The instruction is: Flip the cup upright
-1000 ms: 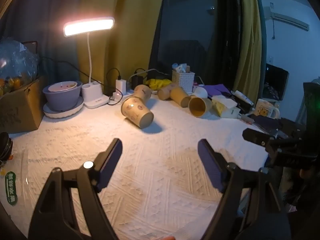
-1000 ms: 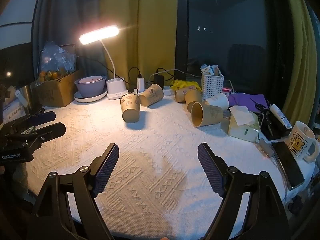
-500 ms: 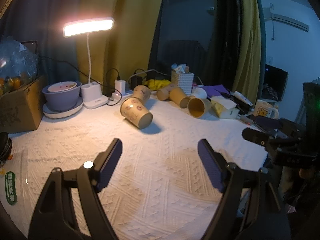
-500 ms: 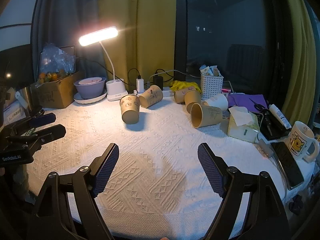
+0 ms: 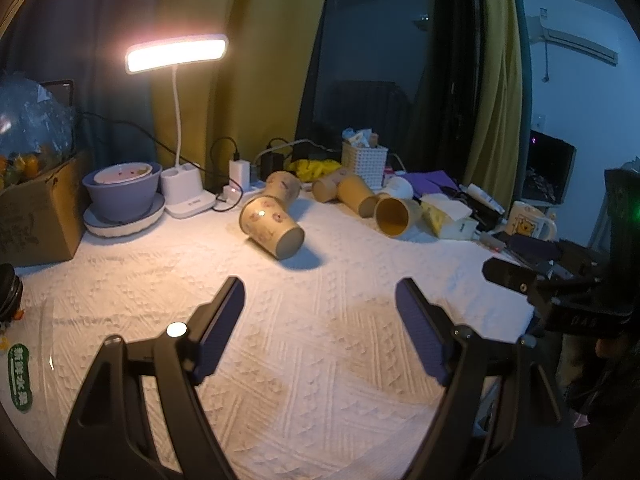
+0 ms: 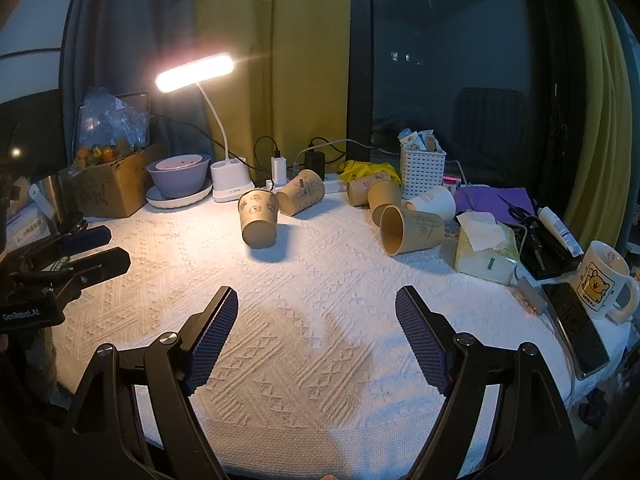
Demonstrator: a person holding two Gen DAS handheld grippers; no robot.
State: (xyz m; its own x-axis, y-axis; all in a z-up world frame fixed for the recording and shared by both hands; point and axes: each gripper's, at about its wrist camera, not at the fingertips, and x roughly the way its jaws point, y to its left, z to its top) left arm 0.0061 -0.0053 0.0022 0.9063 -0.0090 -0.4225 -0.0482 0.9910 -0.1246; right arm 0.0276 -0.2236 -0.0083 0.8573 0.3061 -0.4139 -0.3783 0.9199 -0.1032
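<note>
Several tan paper cups lie on their sides on the white textured cloth. The nearest cup (image 5: 271, 225) (image 6: 258, 219) lies mid-table with its base toward me. Another cup (image 5: 394, 216) (image 6: 412, 229) lies to the right, mouth showing. More cups (image 6: 301, 197) lie behind them. My left gripper (image 5: 320, 312) is open and empty, well short of the nearest cup. My right gripper (image 6: 316, 320) is open and empty over the cloth's front. Each gripper shows at the edge of the other's view, the left (image 6: 86, 252) and the right (image 5: 516, 264).
A lit desk lamp (image 6: 194, 72), a purple bowl on a plate (image 6: 179, 178), a cardboard box (image 6: 114, 192) and chargers stand at the back left. A white basket (image 6: 422, 170), tissue pack (image 6: 486, 250), phone (image 6: 576, 328) and bear mug (image 6: 602, 280) sit right.
Both views shift only slightly; the cups have not moved and both grippers stay open.
</note>
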